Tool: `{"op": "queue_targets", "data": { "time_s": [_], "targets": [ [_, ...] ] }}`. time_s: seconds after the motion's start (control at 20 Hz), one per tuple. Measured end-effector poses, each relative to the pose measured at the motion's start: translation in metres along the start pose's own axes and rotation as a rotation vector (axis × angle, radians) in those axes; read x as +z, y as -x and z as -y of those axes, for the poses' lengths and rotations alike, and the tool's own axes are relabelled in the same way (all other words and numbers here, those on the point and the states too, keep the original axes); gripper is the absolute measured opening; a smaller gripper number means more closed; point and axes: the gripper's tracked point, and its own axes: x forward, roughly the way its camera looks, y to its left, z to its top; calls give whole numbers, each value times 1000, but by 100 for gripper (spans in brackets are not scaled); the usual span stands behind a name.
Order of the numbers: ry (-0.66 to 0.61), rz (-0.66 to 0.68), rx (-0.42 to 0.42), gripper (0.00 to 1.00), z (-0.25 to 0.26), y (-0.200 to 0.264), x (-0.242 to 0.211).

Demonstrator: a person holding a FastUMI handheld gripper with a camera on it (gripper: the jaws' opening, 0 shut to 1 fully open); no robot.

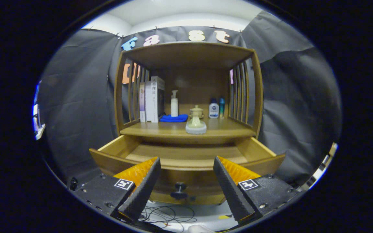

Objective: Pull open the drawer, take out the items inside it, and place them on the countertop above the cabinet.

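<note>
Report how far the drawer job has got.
Done: the drawer stands pulled open below the countertop, and what shows of its floor looks bare. A pale lidded item sits at the countertop's front edge. In hand: nothing; the gripper is open before the knob. Left: perhaps nothing.

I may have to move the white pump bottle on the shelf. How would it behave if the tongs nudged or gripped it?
The pump bottle is tall and narrow, so a push near its top would probably tip it. It stands on a blue cloth, likely a soft, unsteady footing. Its smooth body may slip; grip low. The tongs are open, well short of it.
</note>
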Motion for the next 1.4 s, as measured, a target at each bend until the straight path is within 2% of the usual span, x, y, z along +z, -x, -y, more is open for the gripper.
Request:
{"op": "queue_targets", "data": {
  "time_s": [0.15,0.4,0.65,1.05,1.4],
  "targets": [
    [-11,-36,25,100,-7,-5,-38],
    [12,-79,-12,100,-4,-28,-72],
    [35,-95,-20,100,-9,-49,-82],
    [23,-68,-70,100,-6,-54,-83],
    [27,-72,-45,100,1,-75,-75]
  ]
}}
